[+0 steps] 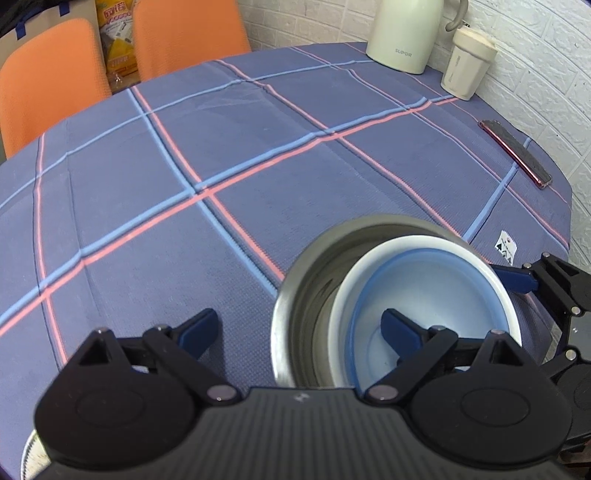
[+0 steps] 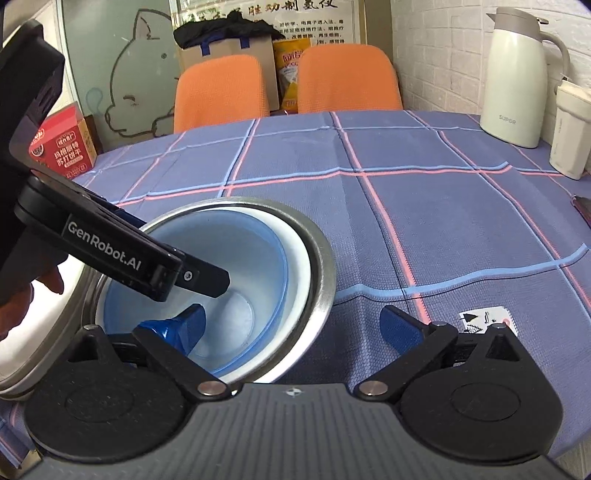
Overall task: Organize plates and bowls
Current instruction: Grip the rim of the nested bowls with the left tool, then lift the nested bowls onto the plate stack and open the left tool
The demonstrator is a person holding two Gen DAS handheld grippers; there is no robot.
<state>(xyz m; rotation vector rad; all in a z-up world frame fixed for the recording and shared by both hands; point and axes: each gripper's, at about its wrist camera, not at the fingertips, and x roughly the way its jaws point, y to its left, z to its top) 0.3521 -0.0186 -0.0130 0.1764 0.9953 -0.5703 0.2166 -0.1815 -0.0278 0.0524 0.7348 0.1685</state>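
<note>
1. Checked blue tablecloth (image 1: 221, 155), crossed with pink and pale-blue stripes, covers a table set against a white brick wall; two orange chairs (image 2: 221, 88) stand at the far side.
2. Task items sit nested near the front edge: a blue bowl (image 1: 436, 280) inside a white bowl (image 1: 369, 280), both inside a steel bowl (image 1: 306, 280). The stack appears deliberate, smallest innermost, to save room.
3. Left gripper (image 1: 301, 328): fingers spread wide, holding nothing. Its right-hand finger dips over the blue bowl's interior, the other hangs outside the steel rim. Judged as a stance to steady or take the stack's near wall; contact cannot be confirmed.
4. Right gripper (image 2: 301, 325): likewise spread and empty. One finger reaches into the blue bowl, the other stays above the cloth beside the stack, straddling the walls on that side.
5. A second steel rim (image 2: 74, 295), holding something white, lies just beside the stack at the left of the right wrist view; contents unclear.
6. Kept well apart at the wall: a cream jug (image 1: 406, 33), a cup (image 1: 467, 66) and a phone (image 1: 517, 153).
7. Risk noted: nested bowls may shift if lifted from one side only.
</note>
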